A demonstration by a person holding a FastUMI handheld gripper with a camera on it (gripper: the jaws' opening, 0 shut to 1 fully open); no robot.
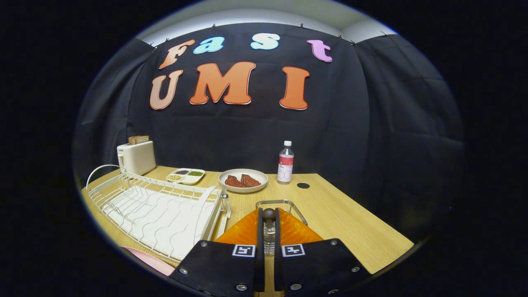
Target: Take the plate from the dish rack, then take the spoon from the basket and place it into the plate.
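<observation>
The hand-held gripper [269,247] is gripping the spoon [269,231] by its stiff, light, slippery handle, both fingers pinching it upright above the orange basket [297,231]. The plate [150,260] is lying beside the dish rack [156,210].

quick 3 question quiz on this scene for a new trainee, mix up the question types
1. True or false: the dish rack has a plate standing in it.
2. What stands just beyond the dish rack's far end? A) toaster B) kettle C) frying pan
3. Fill in: the gripper has its fingers closed on the ___, right at the orange basket.

Key: 1 false, the rack is bare. 2 A, the toaster. 3 spoon.
</observation>
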